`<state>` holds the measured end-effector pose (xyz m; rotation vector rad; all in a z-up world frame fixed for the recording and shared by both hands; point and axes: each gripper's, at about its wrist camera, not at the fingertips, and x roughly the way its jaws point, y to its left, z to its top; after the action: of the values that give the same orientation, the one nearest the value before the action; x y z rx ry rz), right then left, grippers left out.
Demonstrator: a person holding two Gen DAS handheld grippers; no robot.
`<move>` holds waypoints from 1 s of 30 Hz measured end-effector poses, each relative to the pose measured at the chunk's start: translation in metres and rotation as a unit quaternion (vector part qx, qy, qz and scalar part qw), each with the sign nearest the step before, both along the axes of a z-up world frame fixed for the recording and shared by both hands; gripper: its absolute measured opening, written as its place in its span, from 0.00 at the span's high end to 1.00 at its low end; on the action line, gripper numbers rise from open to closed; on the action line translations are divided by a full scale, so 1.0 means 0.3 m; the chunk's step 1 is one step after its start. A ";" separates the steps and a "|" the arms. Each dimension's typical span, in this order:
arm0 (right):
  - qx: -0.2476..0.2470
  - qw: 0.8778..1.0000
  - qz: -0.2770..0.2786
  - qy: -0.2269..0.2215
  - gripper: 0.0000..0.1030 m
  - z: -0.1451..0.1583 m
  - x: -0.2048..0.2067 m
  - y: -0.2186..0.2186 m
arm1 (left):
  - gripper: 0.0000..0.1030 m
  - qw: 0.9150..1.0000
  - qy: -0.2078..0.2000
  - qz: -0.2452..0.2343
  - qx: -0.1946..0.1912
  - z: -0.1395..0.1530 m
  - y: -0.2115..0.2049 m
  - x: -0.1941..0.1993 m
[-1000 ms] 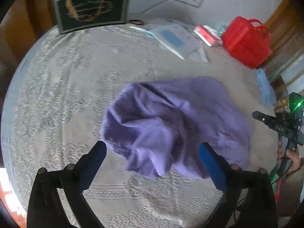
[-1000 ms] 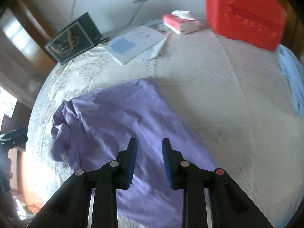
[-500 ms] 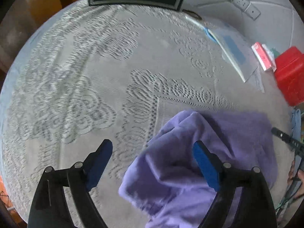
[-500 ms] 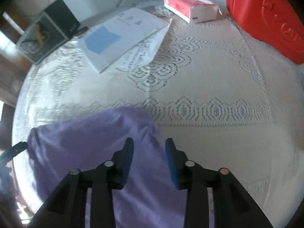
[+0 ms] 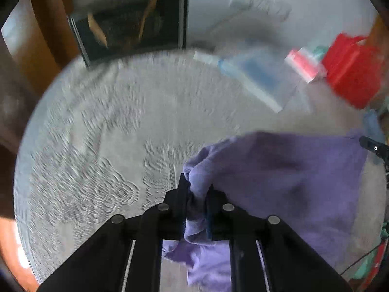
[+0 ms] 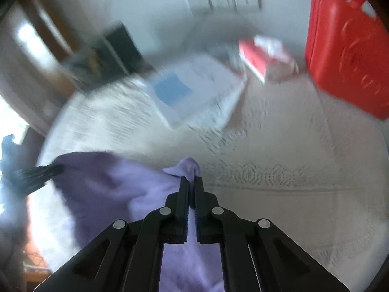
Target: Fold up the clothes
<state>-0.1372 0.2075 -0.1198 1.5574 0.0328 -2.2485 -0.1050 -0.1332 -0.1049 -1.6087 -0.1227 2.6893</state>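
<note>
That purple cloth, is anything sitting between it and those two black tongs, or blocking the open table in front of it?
Nothing visible does. Both tongs are shut on the purple cloth: left tongs, right tongs. The lace tablecloth ahead looks bare; the papers and red case sit farther back.

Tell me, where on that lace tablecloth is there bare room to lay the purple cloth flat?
Bare lace tablecloth lies left of the purple garment, below the dark framed picture. The back is crowded: blue-and-white booklet, tissue pack, red case.
</note>
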 end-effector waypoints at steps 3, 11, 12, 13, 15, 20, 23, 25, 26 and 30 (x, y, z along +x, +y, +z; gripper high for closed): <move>-0.024 0.999 0.011 0.020 0.96 0.074 0.112 0.047 | 0.89 1.000 0.004 -0.026 0.004 0.014 0.017 0.122; -0.038 0.998 0.004 -0.046 0.86 -0.014 0.375 0.148 | 0.53 0.993 -0.104 -0.023 0.051 -0.153 0.004 0.267; -0.041 0.998 -0.010 -0.053 0.86 -0.035 0.377 0.163 | 0.40 0.993 -0.098 -0.023 0.055 -0.132 0.001 0.268; -0.044 0.997 -0.024 -0.059 0.85 -0.056 0.379 0.179 | 0.31 0.994 -0.090 -0.024 0.055 -0.113 0.001 0.267; -0.050 0.995 -0.052 -0.071 0.85 -0.093 0.381 0.209 | 0.28 0.996 -0.073 -0.027 0.053 -0.066 0.011 0.250; -0.059 0.991 -0.103 -0.059 0.85 -0.093 0.347 0.279 | 0.28 0.996 -0.054 -0.022 0.065 -0.034 0.058 0.124; -0.063 0.988 -0.131 -0.055 0.85 -0.094 0.325 0.321 | 0.28 0.997 -0.065 -0.020 0.048 -0.101 0.113 0.001; -0.065 0.985 -0.150 -0.053 0.85 -0.095 0.311 0.349 | 0.28 0.996 -0.075 -0.024 0.038 -0.143 0.157 -0.056; -0.066 0.984 -0.159 -0.052 0.85 -0.096 0.304 0.363 | 0.28 0.996 -0.080 -0.028 0.033 -0.168 0.180 -0.085; -0.071 0.977 -0.196 -0.047 0.82 -0.098 0.276 0.418 | 0.28 0.995 -0.089 -0.044 -0.004 -0.240 0.258 -0.138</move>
<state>-0.0544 0.3330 -0.1492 1.7068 -0.4919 -2.3970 -0.1465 -0.0557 -0.1769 -1.8087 -0.0396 2.4827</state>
